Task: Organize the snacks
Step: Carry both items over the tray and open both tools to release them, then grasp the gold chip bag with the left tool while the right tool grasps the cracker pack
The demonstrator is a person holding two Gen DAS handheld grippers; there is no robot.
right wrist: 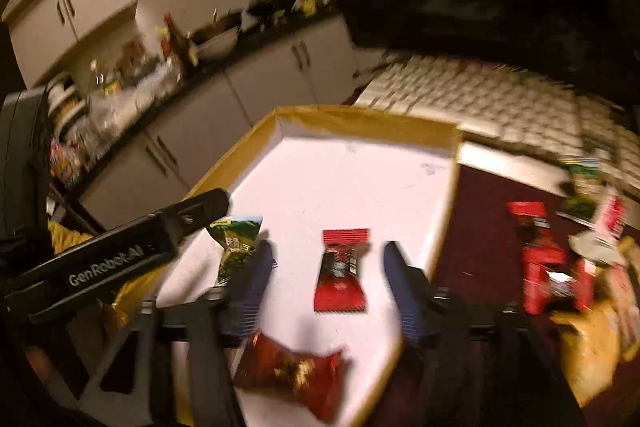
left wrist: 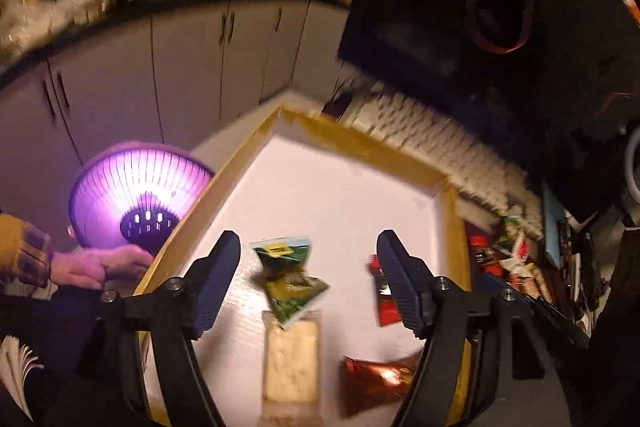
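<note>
A shallow white box with a yellow rim point(left wrist: 360, 147) point(right wrist: 360, 119) holds snacks. In the left wrist view a green packet point(left wrist: 290, 279) lies over a pale cracker pack point(left wrist: 292, 367), with a red packet point(left wrist: 384, 295) and a shiny brown-red packet point(left wrist: 376, 383) to the right. My left gripper point(left wrist: 310, 255) is open above the green packet and holds nothing; it also shows in the right wrist view point(right wrist: 192, 215). My right gripper point(right wrist: 328, 259) is open above the red packet point(right wrist: 340, 275). The green packet point(right wrist: 236, 247) and brown-red packet point(right wrist: 292, 375) lie near it.
Loose snacks point(right wrist: 560, 259) point(left wrist: 512, 259) lie on the dark red table right of the box. A white keyboard point(right wrist: 500, 95) sits behind. A glowing purple heater point(left wrist: 136, 191) and a hand point(left wrist: 100, 267) are at the left. Kitchen cabinets point(left wrist: 180, 67) stand beyond.
</note>
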